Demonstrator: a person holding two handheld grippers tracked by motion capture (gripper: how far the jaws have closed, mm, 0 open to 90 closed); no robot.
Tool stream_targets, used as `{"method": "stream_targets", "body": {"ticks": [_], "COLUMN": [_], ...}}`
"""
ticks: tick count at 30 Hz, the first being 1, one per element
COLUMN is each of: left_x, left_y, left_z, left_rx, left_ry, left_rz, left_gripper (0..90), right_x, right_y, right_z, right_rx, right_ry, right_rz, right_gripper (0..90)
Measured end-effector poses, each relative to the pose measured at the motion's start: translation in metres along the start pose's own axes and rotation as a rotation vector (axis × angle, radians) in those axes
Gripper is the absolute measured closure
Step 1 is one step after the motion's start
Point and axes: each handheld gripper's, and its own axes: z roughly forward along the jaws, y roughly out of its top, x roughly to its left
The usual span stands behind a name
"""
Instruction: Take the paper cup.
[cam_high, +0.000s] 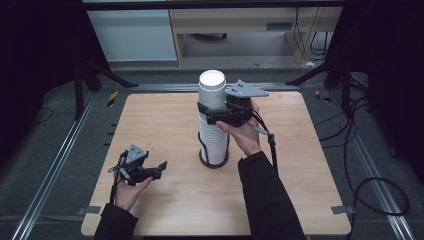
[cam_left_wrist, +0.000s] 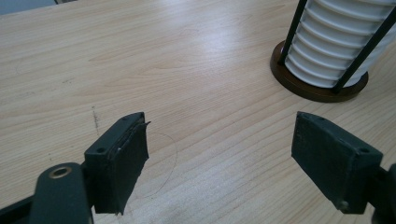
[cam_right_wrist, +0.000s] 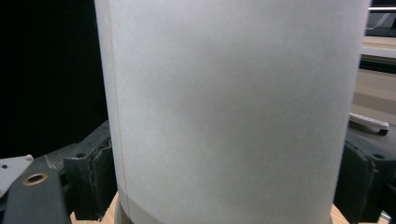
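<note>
The person's right forearm reaches forward over the wooden tabletop (cam_high: 165, 125), the hand cupped under the right gripper (cam_high: 209, 111), which points level and leftward at the top of a tall stack of white paper cups (cam_high: 212, 131). Its fingers (cam_right_wrist: 88, 184) stand on either side of the topmost paper cup (cam_high: 212, 90), pressed against its wall, so the cup is clamped between them. That cup sits highest on the stack, raised a little above the ribbed rims below it. The stack stands upright in one round dark-based cup holder (cam_left_wrist: 317, 86) with thin black upright rods, near the middle of the tabletop.

The left hand rests low near the tabletop's front left part, holding the left gripper (cam_high: 161, 166) aimed toward the holder's base. Its two fingers (cam_left_wrist: 119, 161) are spread well apart with bare wood between them, gripping nothing.

There are two grippers, one stack and one holder.
</note>
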Motion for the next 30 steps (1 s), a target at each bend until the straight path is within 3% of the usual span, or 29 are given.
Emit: {"method": "stream_targets", "body": {"ticks": [22,30], "left_x": [0.001,0.001], "left_y": [0.000,0.000], "left_z": [-0.001,-0.002], "left_rx": [-0.003,-0.006], "left_ry": [0.002,0.002], "left_rz": [-0.002,-0.004], "left_gripper": [18.1,18.2], "right_x": [0.001,0.003], "right_y": [0.028,0.050], "right_z": [-0.011,-0.018], "right_rx": [-0.062,-0.094], "right_ry": [0.006,0.006], "right_rz": [-0.021,-0.041], "right_gripper": [12.9,12.9]}}
